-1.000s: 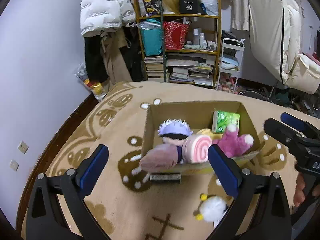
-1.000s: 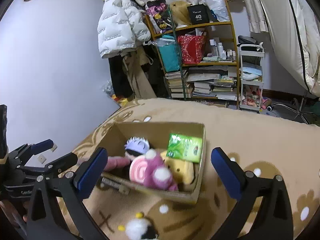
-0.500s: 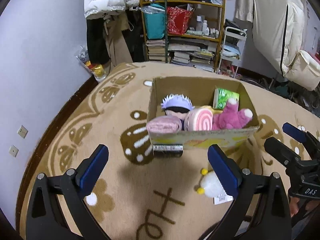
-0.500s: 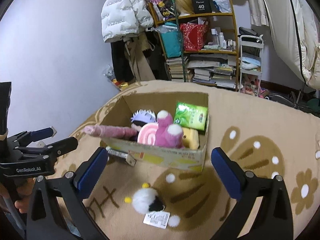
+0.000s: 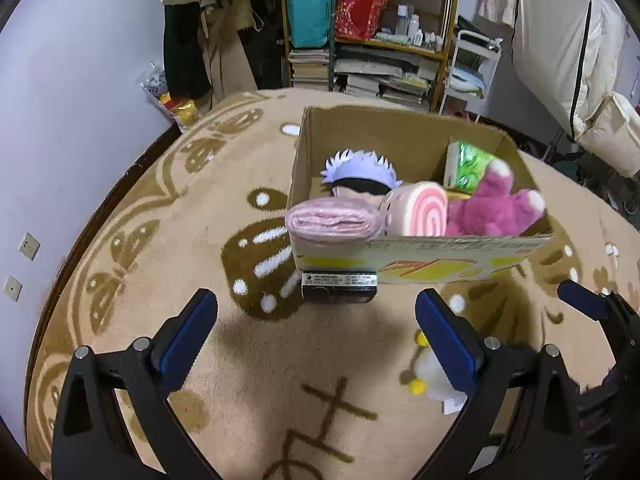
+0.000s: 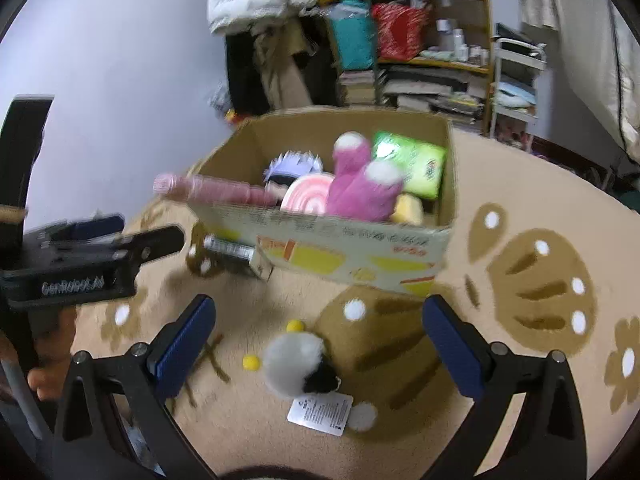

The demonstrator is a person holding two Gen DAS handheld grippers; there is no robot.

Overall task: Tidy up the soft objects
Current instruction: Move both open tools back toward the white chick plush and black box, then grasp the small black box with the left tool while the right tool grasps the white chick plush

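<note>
A cardboard box [image 5: 400, 136] [image 6: 344, 256] stands on the rug. It holds a pink rolled cloth [image 5: 332, 222], a white-haired doll [image 5: 360, 170], a pink swirl roll plush [image 5: 420, 214], a magenta bear plush [image 5: 492, 208] [image 6: 360, 188] and a green pack [image 5: 466, 164]. A white fluffy plush with yellow pom-poms and a paper tag [image 6: 296, 364] [image 5: 430, 372] lies on the rug in front of the box. My right gripper [image 6: 318, 344] is open, straddling it from above. My left gripper [image 5: 316, 332] is open and empty, before the box.
A small dark box [image 5: 339, 292] lies against the cardboard box's front. The beige patterned rug [image 5: 200, 240] covers the floor. A cluttered shelf [image 5: 372, 40], hanging coats [image 5: 212, 40] and a white trolley [image 5: 472, 68] stand at the back wall.
Both grippers have drawn back from the box and lowered toward the rug. The right gripper has closed in over the white plush, which now lies between its fingers.
</note>
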